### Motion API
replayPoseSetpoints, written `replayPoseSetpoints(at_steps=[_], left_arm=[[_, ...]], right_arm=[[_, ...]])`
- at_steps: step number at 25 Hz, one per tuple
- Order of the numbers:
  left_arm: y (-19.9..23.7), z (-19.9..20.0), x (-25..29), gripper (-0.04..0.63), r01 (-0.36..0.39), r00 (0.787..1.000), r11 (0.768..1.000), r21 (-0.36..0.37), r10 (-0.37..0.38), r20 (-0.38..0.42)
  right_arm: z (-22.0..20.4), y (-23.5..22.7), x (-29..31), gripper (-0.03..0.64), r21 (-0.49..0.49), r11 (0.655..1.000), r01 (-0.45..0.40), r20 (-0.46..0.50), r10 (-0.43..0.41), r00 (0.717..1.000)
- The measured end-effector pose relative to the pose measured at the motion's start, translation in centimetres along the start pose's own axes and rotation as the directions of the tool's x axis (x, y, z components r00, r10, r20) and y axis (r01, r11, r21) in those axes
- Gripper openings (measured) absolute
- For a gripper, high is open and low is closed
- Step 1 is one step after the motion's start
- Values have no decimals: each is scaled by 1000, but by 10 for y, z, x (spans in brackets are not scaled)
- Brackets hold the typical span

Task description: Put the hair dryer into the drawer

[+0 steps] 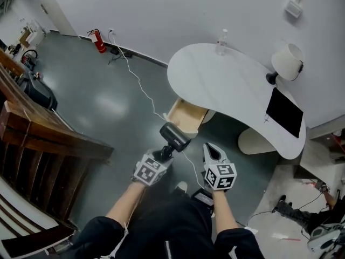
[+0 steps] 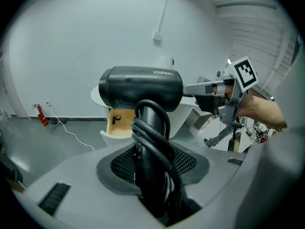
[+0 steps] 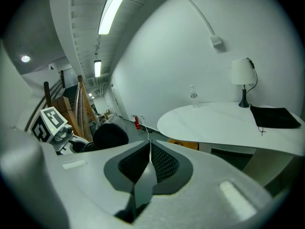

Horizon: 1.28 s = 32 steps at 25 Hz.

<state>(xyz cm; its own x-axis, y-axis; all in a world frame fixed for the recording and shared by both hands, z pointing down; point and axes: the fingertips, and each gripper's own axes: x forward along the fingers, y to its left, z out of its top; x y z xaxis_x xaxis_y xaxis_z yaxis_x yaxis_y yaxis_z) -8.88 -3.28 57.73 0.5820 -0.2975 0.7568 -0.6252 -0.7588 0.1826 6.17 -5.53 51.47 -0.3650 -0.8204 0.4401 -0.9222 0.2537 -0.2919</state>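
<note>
Hair dryer (image 1: pixel 173 135) in the left gripper (image 1: pixel 163 154)
Its jaws squeeze the black handle. The right gripper (image 1: pixel 211 150) beside it is pinched shut, empty. Farther off, the drawer (image 1: pixel 186 117) stands open under the white table (image 1: pixel 215 80).

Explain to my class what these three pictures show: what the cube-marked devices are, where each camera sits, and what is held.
No robot here: a person holds a two-jaw gripper in each hand. One picture comes from a camera on the person's head, looking down; the other two from cameras riding on the grippers. The left gripper is shut on the handle of a black hair dryer. The right gripper is shut and empty. Ahead stands a white table carrying a lamp and a bottle, with an open drawer beneath.
</note>
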Motion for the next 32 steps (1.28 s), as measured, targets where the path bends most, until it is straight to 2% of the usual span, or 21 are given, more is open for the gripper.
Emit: replayPoseSetpoints(at_steps=[9, 19, 25, 32], left_arm=[[55, 42, 33, 193, 101, 995, 992, 69, -99, -33], [112, 76, 50, 193, 215, 975, 963, 161, -203, -88], [119, 95, 62, 193, 242, 970, 956, 164, -231, -80], [109, 107, 74, 193, 230, 972, 961, 153, -220, -84]], right_arm=[[32, -24, 60, 5, 20, 996, 86, -15, -86, 996], [74, -35, 108, 6, 37, 977, 209, 3, -210, 978], [83, -46, 114, 6, 59, 970, 238, 10, -239, 971], [95, -58, 111, 5, 47, 976, 211, 45, -213, 976]])
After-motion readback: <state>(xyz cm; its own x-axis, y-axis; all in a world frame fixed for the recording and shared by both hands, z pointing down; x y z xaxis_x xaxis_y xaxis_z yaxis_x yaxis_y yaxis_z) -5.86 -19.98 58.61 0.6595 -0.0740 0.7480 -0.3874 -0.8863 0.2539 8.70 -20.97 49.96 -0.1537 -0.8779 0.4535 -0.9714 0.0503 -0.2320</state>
